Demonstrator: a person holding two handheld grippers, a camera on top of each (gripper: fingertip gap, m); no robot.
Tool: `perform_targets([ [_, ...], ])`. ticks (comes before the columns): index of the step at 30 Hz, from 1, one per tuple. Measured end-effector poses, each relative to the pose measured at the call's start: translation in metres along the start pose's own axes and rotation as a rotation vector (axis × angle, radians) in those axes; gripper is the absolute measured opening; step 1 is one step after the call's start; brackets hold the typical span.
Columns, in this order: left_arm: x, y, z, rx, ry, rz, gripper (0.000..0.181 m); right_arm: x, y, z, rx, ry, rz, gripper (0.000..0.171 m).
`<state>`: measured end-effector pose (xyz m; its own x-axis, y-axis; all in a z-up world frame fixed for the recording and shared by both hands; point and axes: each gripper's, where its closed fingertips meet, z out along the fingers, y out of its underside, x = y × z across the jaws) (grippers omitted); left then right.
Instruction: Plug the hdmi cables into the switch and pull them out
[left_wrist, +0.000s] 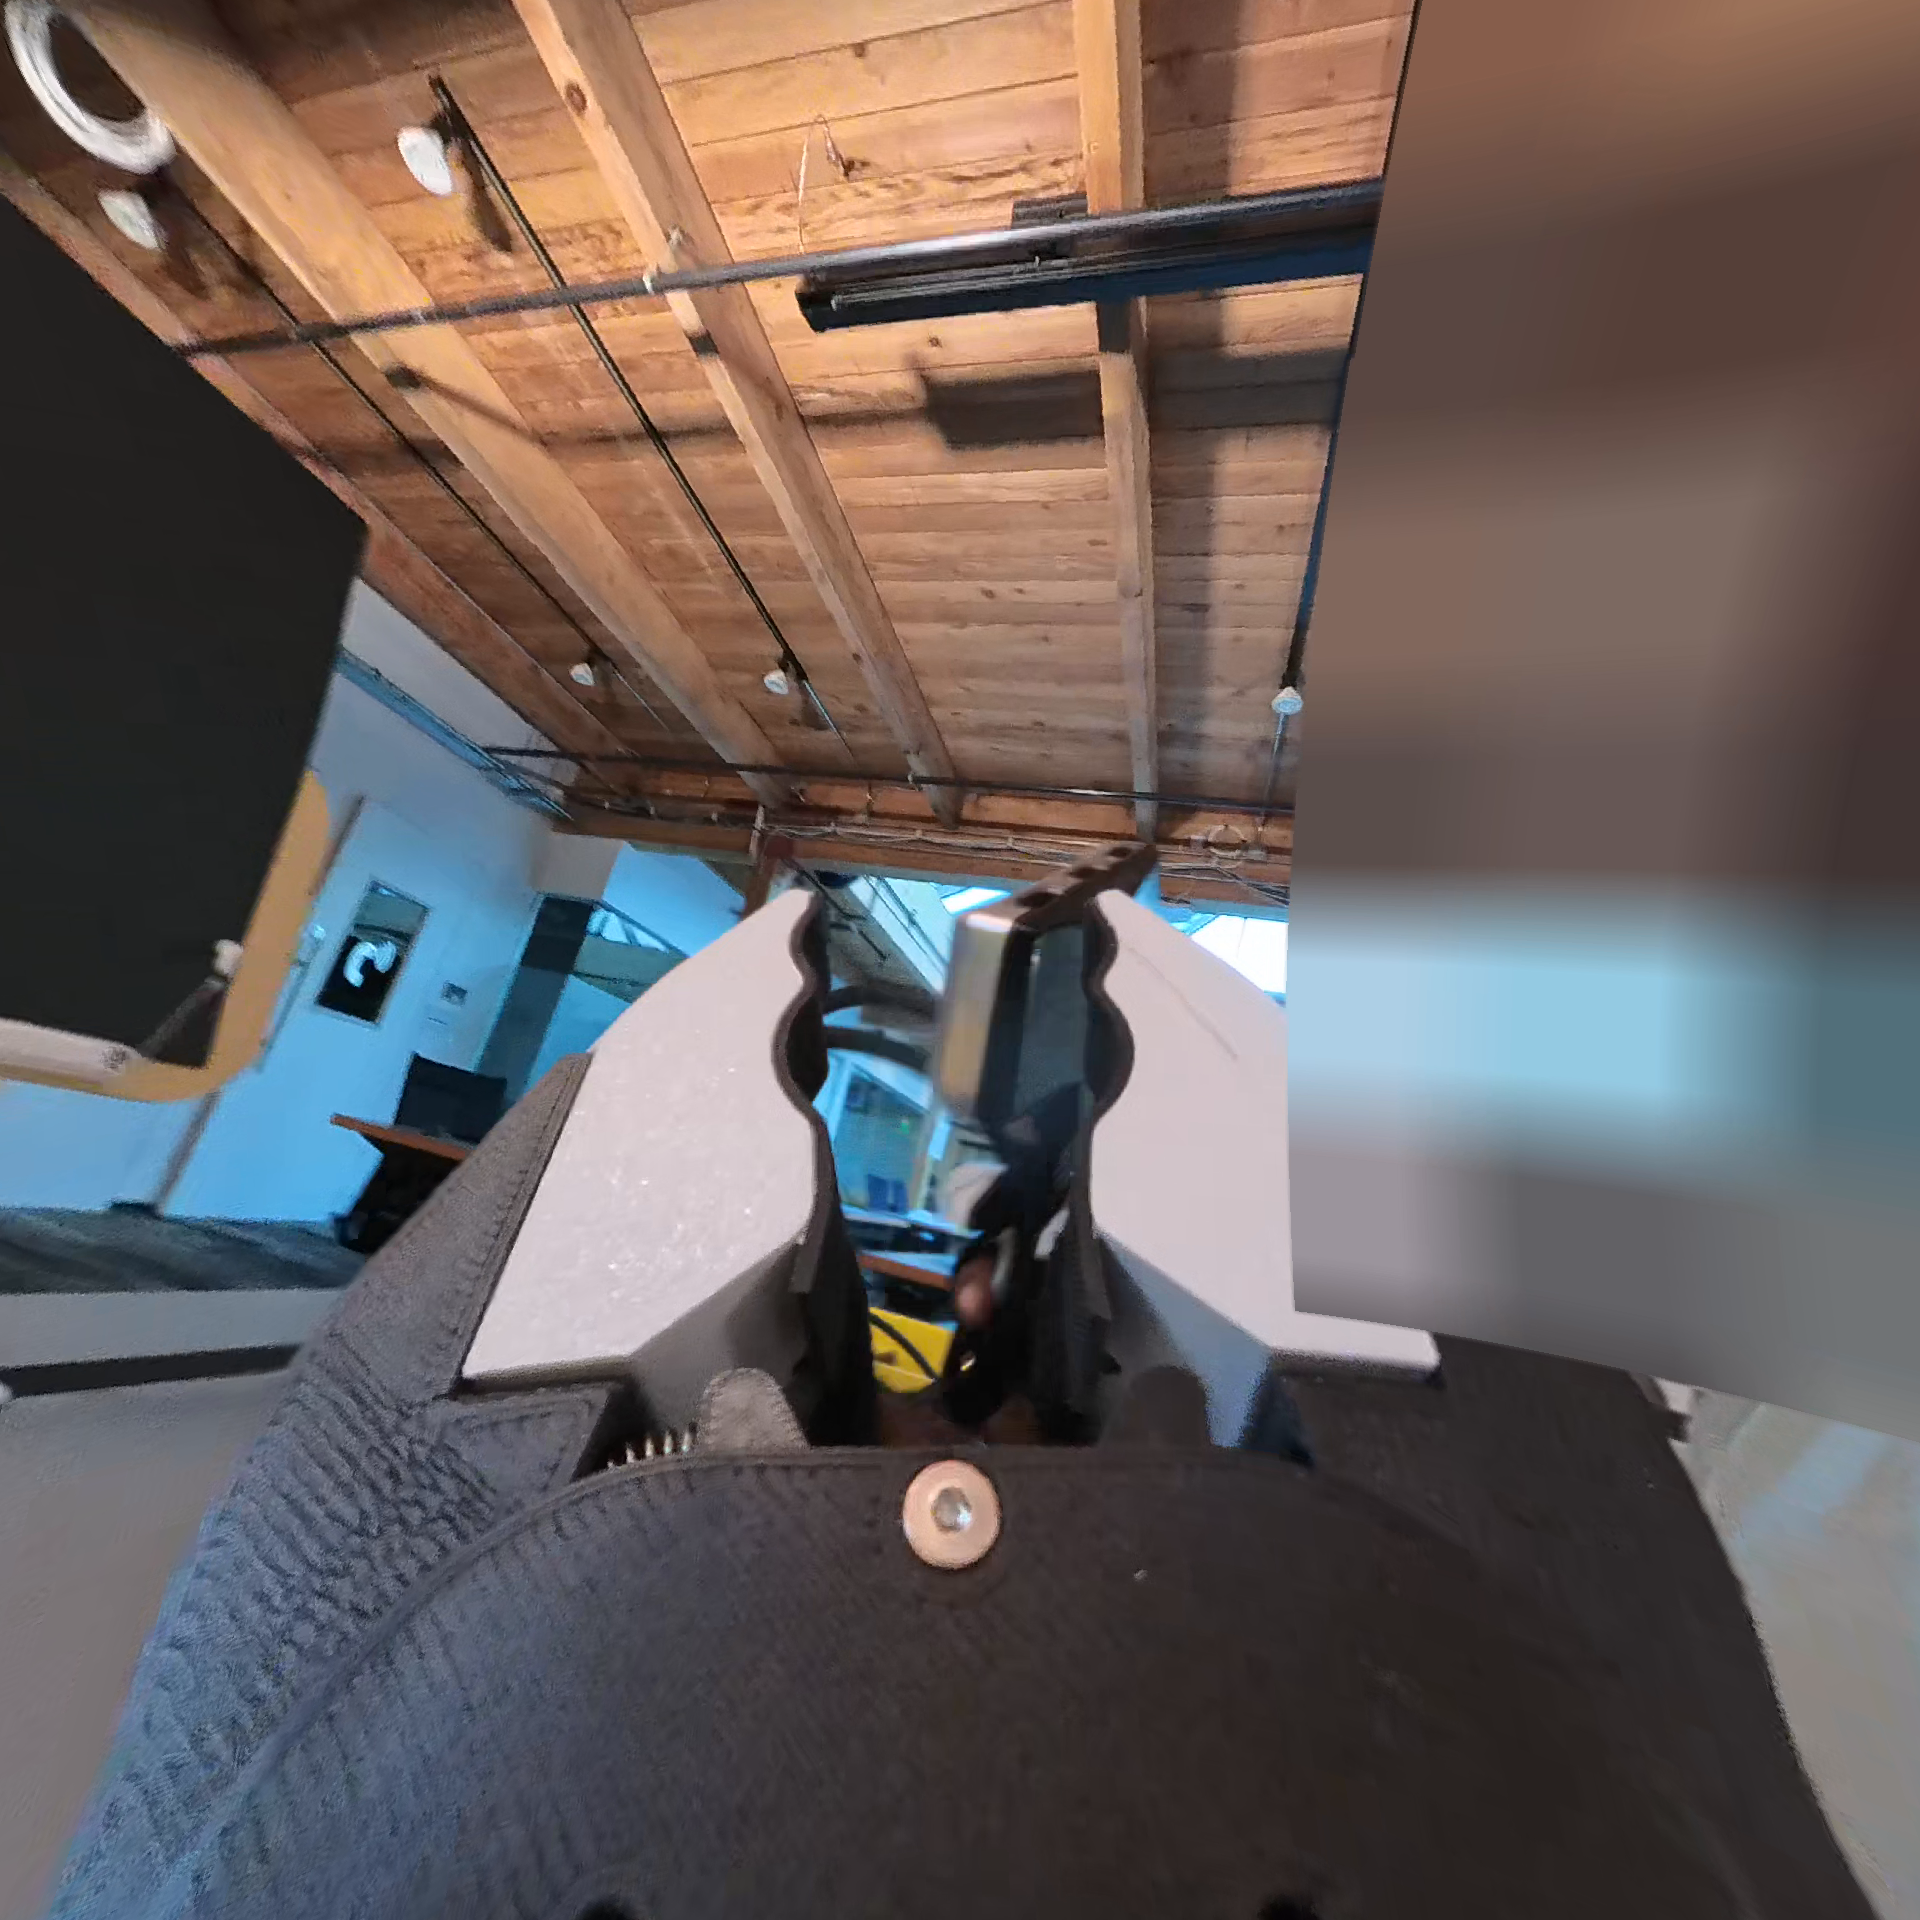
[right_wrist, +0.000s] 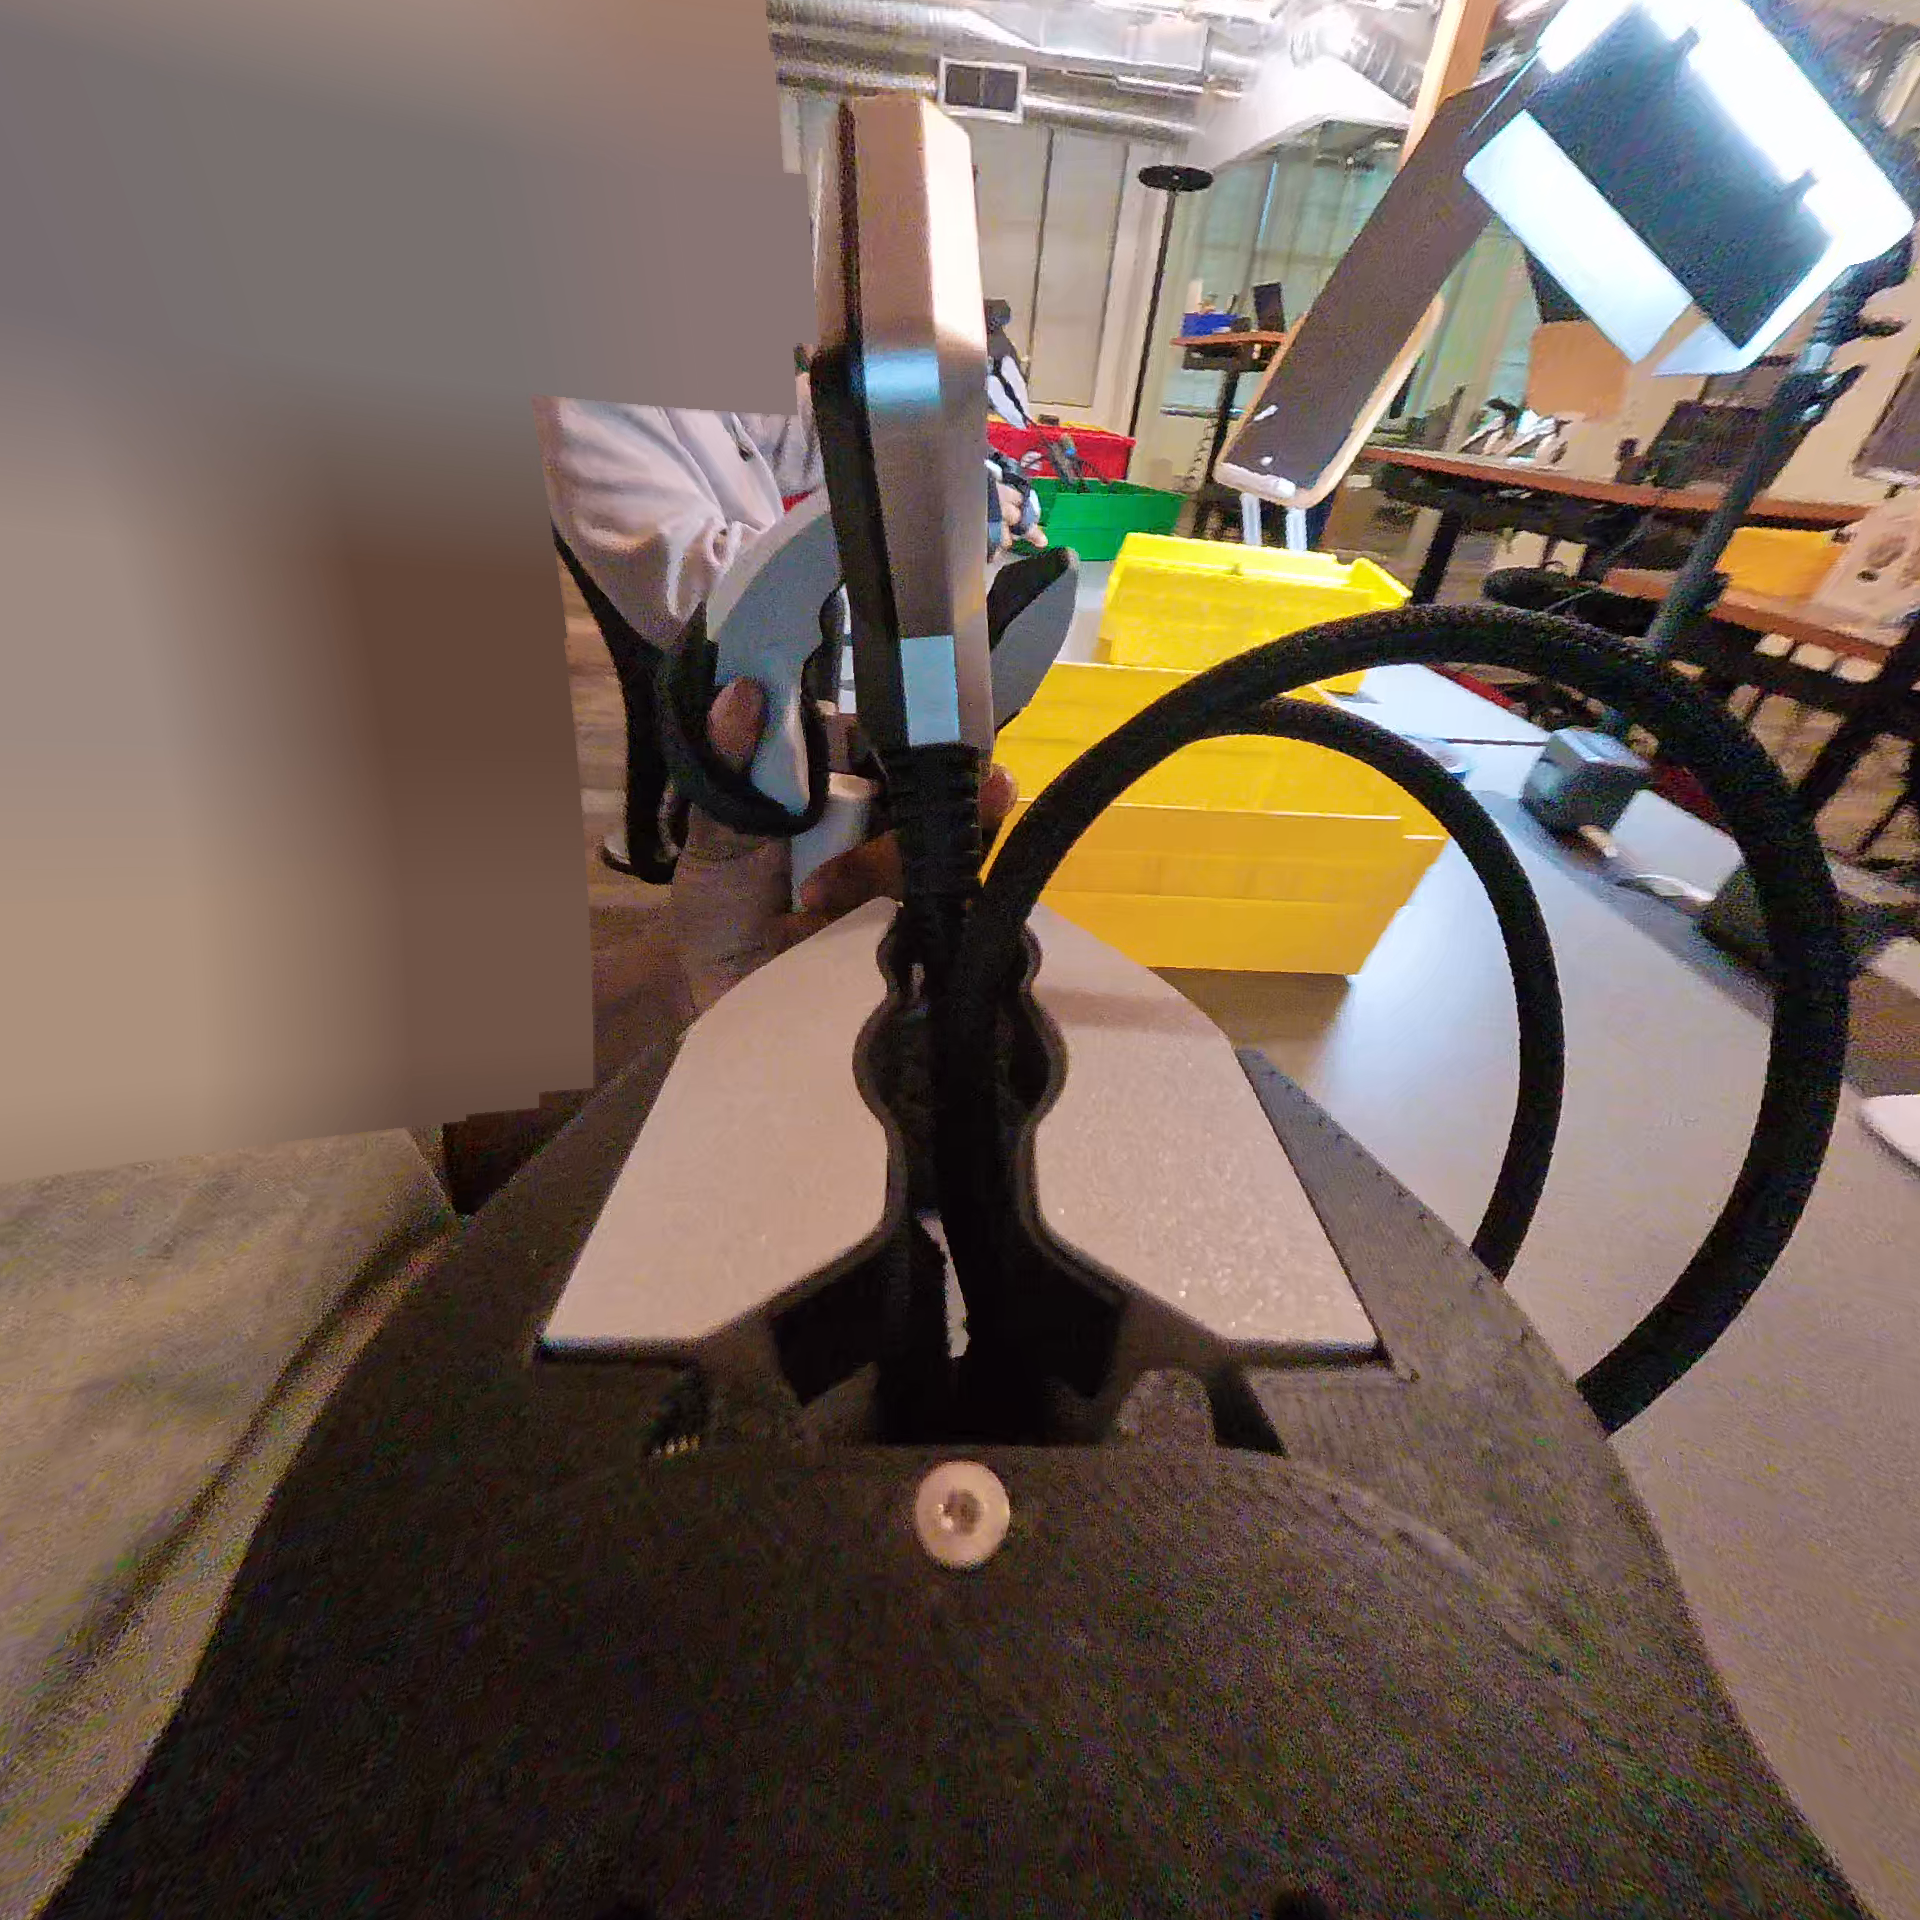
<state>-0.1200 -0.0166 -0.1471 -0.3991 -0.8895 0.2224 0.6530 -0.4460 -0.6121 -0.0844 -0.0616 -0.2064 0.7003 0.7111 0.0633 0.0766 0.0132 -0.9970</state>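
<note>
The silver switch (right_wrist: 914, 364) stands upright in mid-air, edge-on to the right wrist view. My left gripper (left_wrist: 951, 935) points up at the ceiling and is shut on the switch (left_wrist: 982, 1008); its grey fingers (right_wrist: 769, 634) clamp the switch's lower part. My right gripper (right_wrist: 956, 935) is shut on the black ribbed neck of an hdmi cable (right_wrist: 940, 862). The cable's silver plug (right_wrist: 930, 686) meets the switch's lower end; how deep it sits is hidden. The braided cable (right_wrist: 1558, 727) loops to the right in two arcs.
Stacked yellow bins (right_wrist: 1226, 810) sit on the grey table (right_wrist: 1455, 1039) behind the switch, with green and red bins farther back. A small grey adapter (right_wrist: 1579, 779) lies on the table. A lamp panel (right_wrist: 1683, 177) hangs at upper right. A person's hand (right_wrist: 862, 873) holds the left gripper. Left tips to right tips: about 9 cm.
</note>
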Motion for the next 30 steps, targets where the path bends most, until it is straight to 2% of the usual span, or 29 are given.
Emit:
perform_targets([
  [3, -0.02, -0.013, -0.015, 0.052, -0.066, 0.081, 0.045, 0.012, -0.02, -0.028, -0.076, 0.115, -0.149, 0.016],
  [6, -0.042, -0.005, -0.025, -0.005, -0.156, 0.175, 0.04, 0.026, -0.039, -0.064, -0.232, 0.236, -0.311, 0.016],
  [9, -0.056, 0.006, -0.029, -0.048, -0.224, 0.227, 0.036, 0.054, -0.057, -0.116, -0.475, 0.429, -0.468, 0.017],
  [13, -0.054, 0.007, -0.028, -0.044, -0.221, 0.249, 0.032, 0.118, -0.077, -0.21, -0.86, 0.807, -0.628, 0.016],
  [16, -0.059, 0.003, -0.031, -0.029, -0.249, 0.258, 0.031, 0.162, -0.068, -0.266, -1.146, 0.947, -0.662, 0.017],
  [18, -0.061, 0.001, -0.032, -0.022, -0.255, 0.244, 0.031, 0.189, -0.051, -0.292, -1.32, 0.951, -0.624, 0.016],
  [20, -0.063, 0.001, -0.033, -0.022, -0.267, 0.239, 0.03, 0.21, -0.025, -0.309, -1.472, 0.869, -0.576, 0.017],
  [25, -0.065, 0.002, -0.033, -0.036, -0.276, 0.251, 0.03, 0.242, 0.022, -0.34, -1.738, 0.691, -0.513, 0.017],
  [30, -0.065, 0.003, -0.033, -0.038, -0.276, 0.25, 0.03, 0.236, 0.059, -0.35, -1.854, 0.418, -0.384, 0.017],
])
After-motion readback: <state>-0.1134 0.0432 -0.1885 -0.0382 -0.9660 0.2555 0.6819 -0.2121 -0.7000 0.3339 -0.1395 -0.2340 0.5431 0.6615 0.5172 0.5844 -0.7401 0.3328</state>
